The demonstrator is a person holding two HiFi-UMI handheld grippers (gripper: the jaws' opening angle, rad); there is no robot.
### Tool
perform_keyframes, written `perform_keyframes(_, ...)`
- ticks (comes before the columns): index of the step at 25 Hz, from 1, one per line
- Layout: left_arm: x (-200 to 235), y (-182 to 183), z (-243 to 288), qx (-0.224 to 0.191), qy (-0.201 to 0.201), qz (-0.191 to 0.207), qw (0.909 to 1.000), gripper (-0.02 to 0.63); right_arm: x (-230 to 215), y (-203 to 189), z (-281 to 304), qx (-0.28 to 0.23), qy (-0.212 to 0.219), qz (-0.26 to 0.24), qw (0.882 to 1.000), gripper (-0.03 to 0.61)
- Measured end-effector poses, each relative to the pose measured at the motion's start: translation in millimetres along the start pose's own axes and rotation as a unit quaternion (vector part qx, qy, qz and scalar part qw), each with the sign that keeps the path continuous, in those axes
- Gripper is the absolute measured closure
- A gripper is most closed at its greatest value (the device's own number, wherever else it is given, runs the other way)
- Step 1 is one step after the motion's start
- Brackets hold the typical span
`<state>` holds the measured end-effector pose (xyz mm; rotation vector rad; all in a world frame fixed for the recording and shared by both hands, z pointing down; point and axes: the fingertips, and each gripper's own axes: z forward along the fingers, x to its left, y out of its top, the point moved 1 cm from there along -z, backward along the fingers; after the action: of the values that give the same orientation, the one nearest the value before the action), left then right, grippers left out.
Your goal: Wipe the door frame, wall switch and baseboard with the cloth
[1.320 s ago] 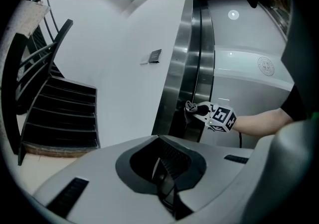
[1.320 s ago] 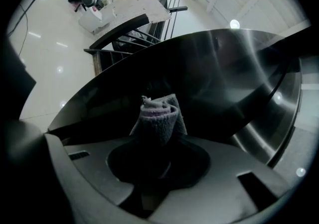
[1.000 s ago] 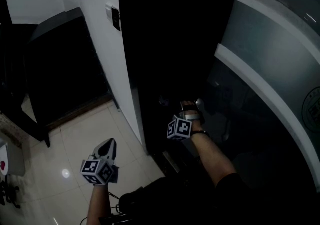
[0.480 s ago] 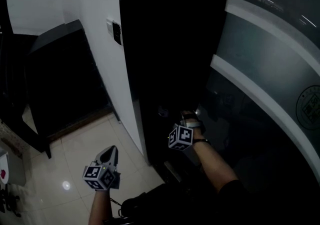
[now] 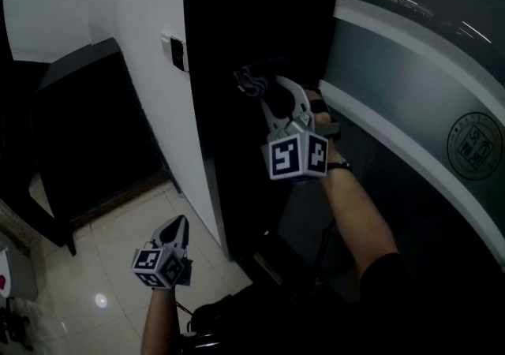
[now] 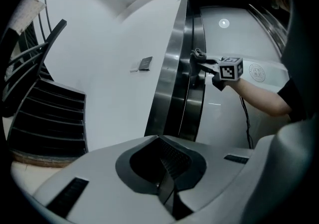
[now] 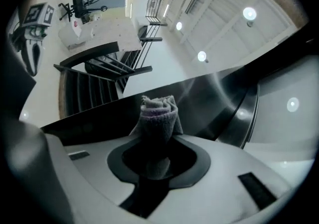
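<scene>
- Grey cloth [image 7: 158, 113] is sitting bunched between the jaws of the right gripper [image 7: 158, 141]. The jaws are clamping it so that a rolled tuft is sticking out past the tips.
- Seen from the head view, that gripper is pointing up toward 11 o'clock, holding the cloth at or just beside the dark metal door frame [image 5: 207, 69]. The gloom is hiding whether the two are touching.
- Down at 7 o'clock in the head view, the left gripper [image 5: 177, 225] is hanging over the pale tiled floor [image 5: 110, 219], well apart from the frame. Its jaws are pressing together with nothing between them.
- On the white wall [image 5: 142, 22], the wall switch [image 5: 177, 51] is sitting near the frame's edge, at roughly 10 o'clock from the cloth.
</scene>
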<state>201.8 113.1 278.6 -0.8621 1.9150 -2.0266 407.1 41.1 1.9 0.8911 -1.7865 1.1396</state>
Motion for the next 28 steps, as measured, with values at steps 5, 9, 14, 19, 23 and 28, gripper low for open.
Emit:
perform_keyframes(5, 5.2, 4.8, -13.6, -0.012, 0.013, -0.001, 0.9998, 0.612, -50.6, 28.9, 29.2, -0.009, -0.041, -0.019, 0.999, 0.485)
perform_keyframes(9, 13.1, 2.8, -22.8, -0.009, 0.027, -0.007, 0.9996, 0.612, -37.4, 19.1, 43.9, 0.016, -0.029, -0.057, 0.998, 0.485)
perform_keyframes(14, 24.0, -0.4, -30.4, -0.007, 0.049, -0.012, 0.9987, 0.612, -4.2, 5.5, 44.2, 0.019, -0.021, -0.089, 0.996, 0.485)
perform_keyframes(19, 24.9, -9.6, -27.5, -0.004, 0.046, -0.019, 0.9987, 0.612, 17.0, -5.3, 39.9, 0.024, -0.003, -0.105, 0.994, 0.485)
perform_keyframes(23, 21.9, -15.5, -23.8, 0.002, 0.041, -0.021, 0.9990, 0.613, 39.2, -12.2, 34.1, 0.028, 0.016, -0.112, 0.993, 0.485)
perform_keyframes(28, 16.1, -16.7, -19.8, 0.006, 0.034, -0.020, 0.9992, 0.612, 67.9, -22.1, 25.6, 0.028, 0.025, -0.109, 0.993, 0.485)
